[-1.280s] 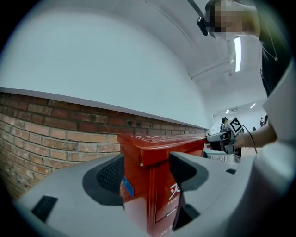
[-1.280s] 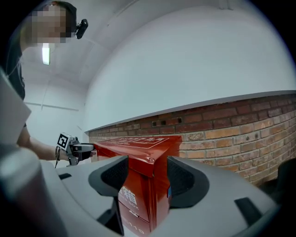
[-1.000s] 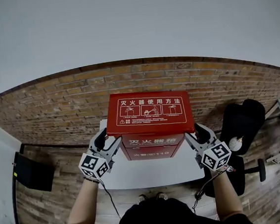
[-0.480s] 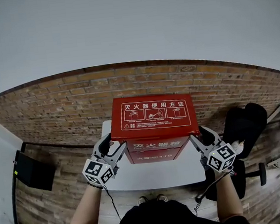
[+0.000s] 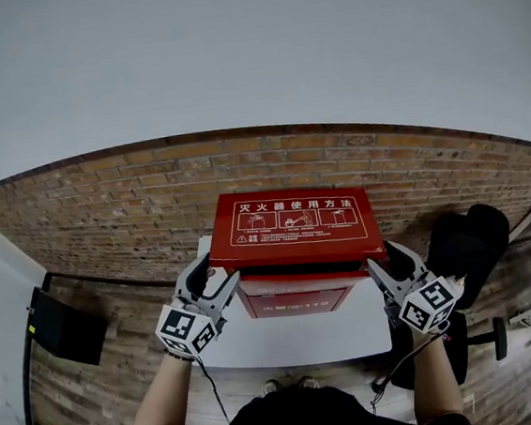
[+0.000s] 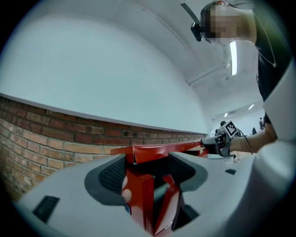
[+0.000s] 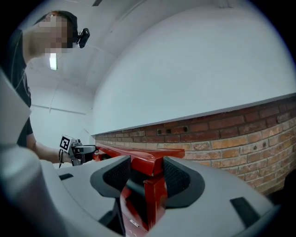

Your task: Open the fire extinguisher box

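A red fire extinguisher box stands on a white table against a brick wall. Its lid, printed with white instruction pictures, is raised off the body, and a dark gap shows under its front edge. My left gripper holds the lid's left front corner and its jaws are closing. In the left gripper view the lid edge spans from pad to pad. My right gripper grips the right front corner, jaws closing too. In the right gripper view the lid corner fills the space between the pads.
The brick wall runs behind the box with a pale wall above it. A black office chair stands right of the table. A flat black object lies on the wooden floor at the left.
The lid's front edge has come up off the box and a dark gap has opened beneath it. Both grippers stayed at its front corners and moved with it.
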`<action>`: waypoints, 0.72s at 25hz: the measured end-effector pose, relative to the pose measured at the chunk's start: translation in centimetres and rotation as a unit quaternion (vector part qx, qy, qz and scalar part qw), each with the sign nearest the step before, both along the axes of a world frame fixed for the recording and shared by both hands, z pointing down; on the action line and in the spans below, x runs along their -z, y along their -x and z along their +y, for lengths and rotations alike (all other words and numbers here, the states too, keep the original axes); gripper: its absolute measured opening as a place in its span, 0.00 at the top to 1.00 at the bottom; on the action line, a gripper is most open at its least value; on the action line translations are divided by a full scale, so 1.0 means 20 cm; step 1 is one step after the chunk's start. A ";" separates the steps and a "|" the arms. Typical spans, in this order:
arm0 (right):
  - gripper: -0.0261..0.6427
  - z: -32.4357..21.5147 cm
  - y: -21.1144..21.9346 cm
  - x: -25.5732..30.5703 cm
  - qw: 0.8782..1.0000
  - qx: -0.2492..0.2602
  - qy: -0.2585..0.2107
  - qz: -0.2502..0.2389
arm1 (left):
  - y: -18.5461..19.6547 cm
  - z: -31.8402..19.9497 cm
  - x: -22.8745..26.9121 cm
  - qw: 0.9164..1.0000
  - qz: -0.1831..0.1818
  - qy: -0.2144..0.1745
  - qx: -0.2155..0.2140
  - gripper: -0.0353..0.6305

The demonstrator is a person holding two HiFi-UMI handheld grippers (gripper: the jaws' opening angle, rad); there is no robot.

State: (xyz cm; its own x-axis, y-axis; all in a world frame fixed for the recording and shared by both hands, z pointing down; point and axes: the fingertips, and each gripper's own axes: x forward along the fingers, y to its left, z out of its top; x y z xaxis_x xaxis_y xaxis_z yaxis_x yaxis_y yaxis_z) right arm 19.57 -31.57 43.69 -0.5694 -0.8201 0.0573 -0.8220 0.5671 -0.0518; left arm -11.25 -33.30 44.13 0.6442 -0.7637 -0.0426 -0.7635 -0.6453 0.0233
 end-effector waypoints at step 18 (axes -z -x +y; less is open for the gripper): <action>0.63 -0.40 -0.03 0.51 0.995 0.006 -0.097 0.017 | -0.04 -0.38 0.51 0.997 0.000 -0.076 0.011 0.46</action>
State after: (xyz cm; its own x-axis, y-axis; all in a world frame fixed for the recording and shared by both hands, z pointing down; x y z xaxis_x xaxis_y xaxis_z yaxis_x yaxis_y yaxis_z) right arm 20.18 -39.50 33.41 -0.5797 -0.8107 -0.0817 -0.8145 0.5735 0.0879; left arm -10.37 -40.85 33.83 0.6277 -0.7621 -0.1587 -0.7773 -0.6247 -0.0744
